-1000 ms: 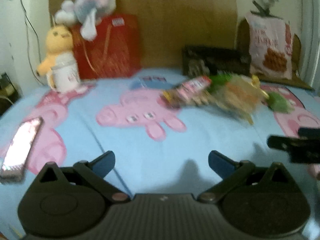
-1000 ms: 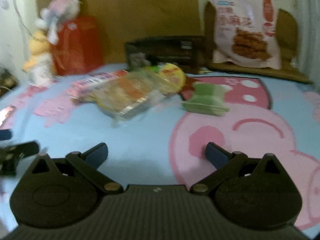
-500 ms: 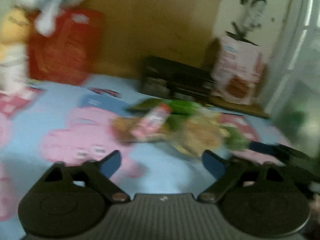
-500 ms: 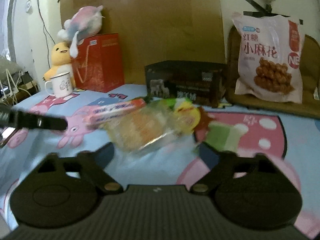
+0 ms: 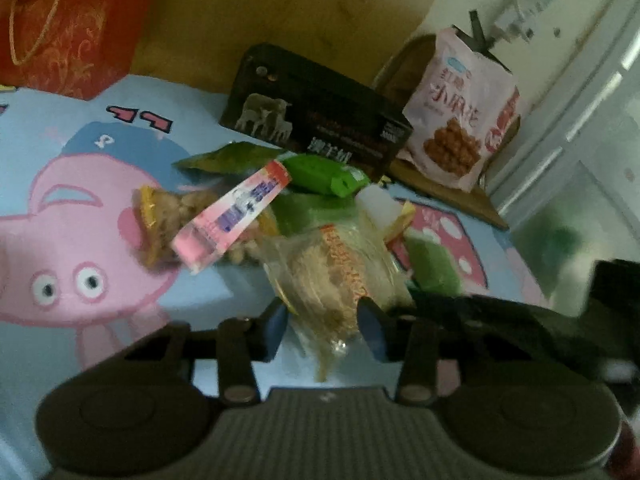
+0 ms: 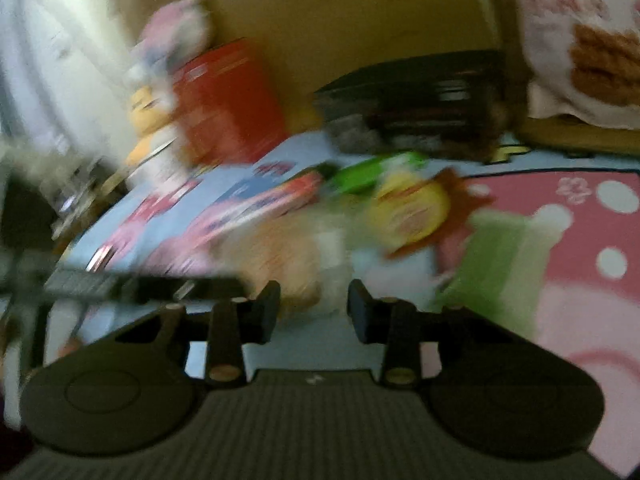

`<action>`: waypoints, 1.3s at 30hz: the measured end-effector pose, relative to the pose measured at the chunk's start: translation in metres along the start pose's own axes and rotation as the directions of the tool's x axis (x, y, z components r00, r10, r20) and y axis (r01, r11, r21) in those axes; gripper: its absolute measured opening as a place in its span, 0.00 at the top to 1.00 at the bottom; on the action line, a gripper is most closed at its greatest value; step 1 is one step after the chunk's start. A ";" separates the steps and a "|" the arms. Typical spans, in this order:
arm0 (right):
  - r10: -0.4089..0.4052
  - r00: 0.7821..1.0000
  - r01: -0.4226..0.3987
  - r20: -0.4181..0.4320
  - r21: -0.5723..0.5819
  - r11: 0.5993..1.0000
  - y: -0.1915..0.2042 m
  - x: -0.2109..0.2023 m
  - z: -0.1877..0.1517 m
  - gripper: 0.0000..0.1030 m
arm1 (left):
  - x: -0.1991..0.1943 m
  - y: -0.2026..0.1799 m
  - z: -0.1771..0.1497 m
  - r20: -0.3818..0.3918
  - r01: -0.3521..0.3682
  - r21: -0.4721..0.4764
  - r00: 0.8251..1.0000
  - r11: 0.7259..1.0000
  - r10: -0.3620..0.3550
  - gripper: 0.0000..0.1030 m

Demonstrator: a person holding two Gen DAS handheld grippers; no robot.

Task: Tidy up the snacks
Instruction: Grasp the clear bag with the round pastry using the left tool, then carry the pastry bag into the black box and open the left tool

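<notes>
Between the left gripper's [image 5: 323, 330] closing fingers sits the clear snack bag [image 5: 336, 276], its length running toward twelve o'clock. Not yet pinched. The right gripper's [image 6: 313, 307] fingers are closing too, the blurred pile just ahead.

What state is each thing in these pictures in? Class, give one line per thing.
Left tongs: closing around the clear bag's near end.
Right tongs: closing; contact too blurred to tell.
Clear snack bag: lying flat.
Pink packet: propped on the pile.
Black box: closed.
Pink-white bag: upright, sealed.
</notes>
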State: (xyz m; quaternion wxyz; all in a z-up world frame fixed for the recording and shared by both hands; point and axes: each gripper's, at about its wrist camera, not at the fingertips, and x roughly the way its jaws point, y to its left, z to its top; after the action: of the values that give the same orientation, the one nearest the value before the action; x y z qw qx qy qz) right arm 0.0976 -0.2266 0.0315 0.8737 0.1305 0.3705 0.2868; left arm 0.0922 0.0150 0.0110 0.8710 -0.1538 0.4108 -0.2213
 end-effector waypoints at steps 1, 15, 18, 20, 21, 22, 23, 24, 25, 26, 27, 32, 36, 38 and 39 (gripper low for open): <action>0.014 1.000 -0.014 -0.006 -0.053 0.998 0.014 -0.006 -0.010 0.58 | -0.005 0.000 -0.003 -0.005 -0.003 0.017 1.000 1.000 0.003 0.61; -0.075 0.997 0.064 -0.023 -0.299 0.952 0.048 0.003 -0.026 0.61 | -0.009 0.001 -0.007 -0.038 0.006 0.052 0.999 0.999 -0.004 0.60; -0.052 0.999 0.050 0.003 -0.320 0.946 0.060 -0.010 -0.019 0.63 | -0.027 -0.007 0.002 -0.003 0.028 0.045 1.000 0.999 -0.028 0.61; -0.042 0.998 0.058 0.056 -0.335 0.940 0.063 -0.024 -0.004 0.63 | -0.043 -0.019 0.017 0.047 0.047 0.083 0.998 0.995 -0.051 0.60; -0.032 0.996 0.060 0.086 -0.338 0.939 0.062 -0.032 0.008 0.63 | -0.049 -0.025 0.028 0.073 0.055 0.098 0.995 0.994 -0.062 0.60; -0.021 0.993 0.057 0.112 -0.330 0.942 0.058 -0.039 0.024 0.63 | -0.053 -0.031 0.040 0.097 0.058 0.116 0.993 0.992 -0.069 0.60; -0.015 0.991 0.058 0.134 -0.325 0.944 0.054 -0.042 0.041 0.63 | -0.055 -0.038 0.054 0.120 0.053 0.138 0.990 0.989 -0.069 0.60; -0.015 0.988 0.065 0.153 -0.324 0.944 0.050 -0.043 0.056 0.63 | -0.055 -0.045 0.071 0.147 0.040 0.161 0.987 0.986 -0.064 0.59; -0.020 0.984 0.077 0.175 -0.323 0.943 0.044 -0.042 0.073 0.63 | -0.050 -0.052 0.091 0.175 0.027 0.183 0.983 0.983 -0.059 0.58; -0.028 0.981 0.089 0.193 -0.314 0.945 0.036 -0.039 0.092 0.63 | -0.041 -0.057 0.111 0.196 0.014 0.203 0.979 0.979 -0.055 0.56; -0.037 0.979 0.097 0.201 -0.295 0.951 0.028 -0.034 0.109 0.63 | -0.030 -0.061 0.128 0.206 0.006 0.210 0.977 0.978 -0.050 0.54; -0.115 0.980 0.145 0.164 -0.192 0.971 -0.030 0.016 0.171 0.63 | 0.053 -0.052 0.206 0.171 -0.032 0.175 0.985 0.984 0.002 0.53; -0.187 0.978 0.201 0.093 -0.181 0.963 -0.057 0.056 0.179 0.61 | 0.109 -0.031 0.220 0.095 -0.043 0.098 0.995 0.994 0.034 0.53; -0.213 0.976 0.218 0.047 -0.177 0.960 -0.065 0.071 0.178 0.61 | 0.128 -0.024 0.217 0.059 -0.086 0.088 0.995 0.992 0.081 0.52; -0.229 0.972 0.234 0.046 -0.173 0.957 -0.068 0.073 0.177 0.58 | 0.134 -0.023 0.215 0.041 -0.105 0.093 0.994 0.990 0.101 0.51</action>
State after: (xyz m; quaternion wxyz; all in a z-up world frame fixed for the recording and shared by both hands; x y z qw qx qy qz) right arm 0.2940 -0.2396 0.0820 0.9141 0.0118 0.3450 0.2127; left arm 0.3305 -0.0546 0.0672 0.8949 -0.0950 0.3912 -0.1924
